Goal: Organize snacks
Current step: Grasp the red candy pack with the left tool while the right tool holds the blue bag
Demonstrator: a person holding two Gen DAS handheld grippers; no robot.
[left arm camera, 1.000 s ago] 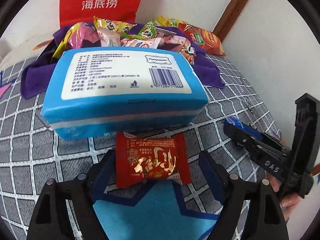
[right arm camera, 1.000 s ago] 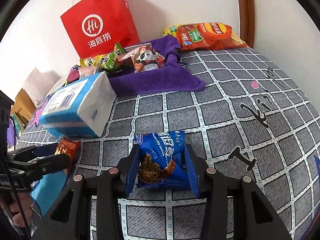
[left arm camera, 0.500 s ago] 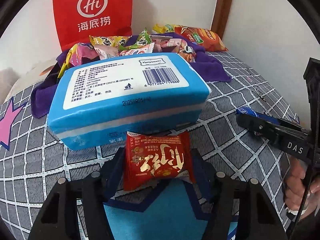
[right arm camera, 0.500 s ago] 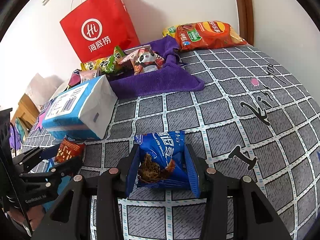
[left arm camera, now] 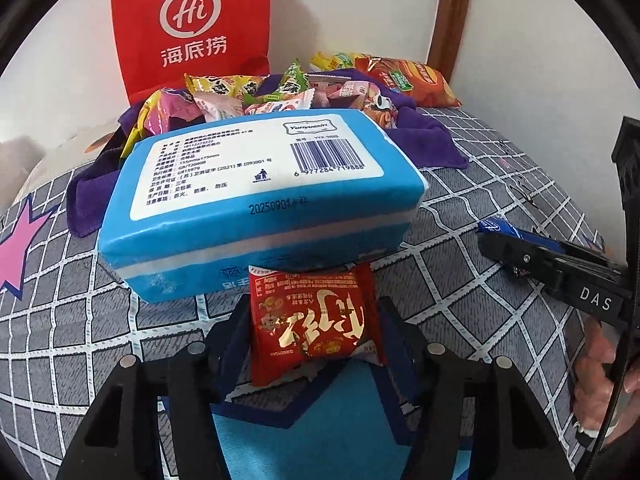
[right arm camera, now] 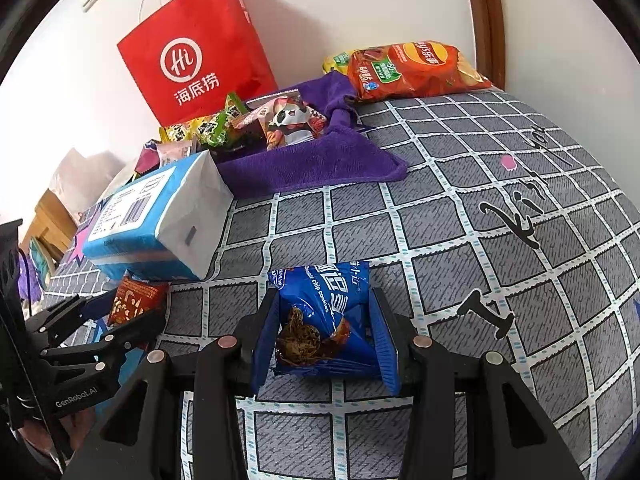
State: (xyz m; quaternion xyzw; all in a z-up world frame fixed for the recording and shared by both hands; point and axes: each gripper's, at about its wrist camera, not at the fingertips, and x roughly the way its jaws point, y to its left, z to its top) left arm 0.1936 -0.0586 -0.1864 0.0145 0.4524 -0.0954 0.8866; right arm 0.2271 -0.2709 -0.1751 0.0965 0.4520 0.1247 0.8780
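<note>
Red and blue packets sit one in each of my grippers, low in both frames.

Bottom centre of the left view, my left gripper (left arm camera: 314, 334) has its fingers closed most of the way on the red snack packet (left arm camera: 314, 320), whose far edge meets the blue tissue pack (left arm camera: 260, 196). Bottom centre of the right view, my right gripper (right arm camera: 324, 336) pinches the blue cookie packet (right arm camera: 324, 320) above the grey checked cover (right arm camera: 460, 240). Farther up, mid-frame, the purple cloth (right arm camera: 312, 162) carries a heap of gathered snacks (right arm camera: 256, 122); a chip bag (right arm camera: 416, 68) lies beside it at upper right, the red paper bag (right arm camera: 196, 52) at upper left. I judge most snacks are collected, these two packets and perhaps the chip bag remaining.
</note>
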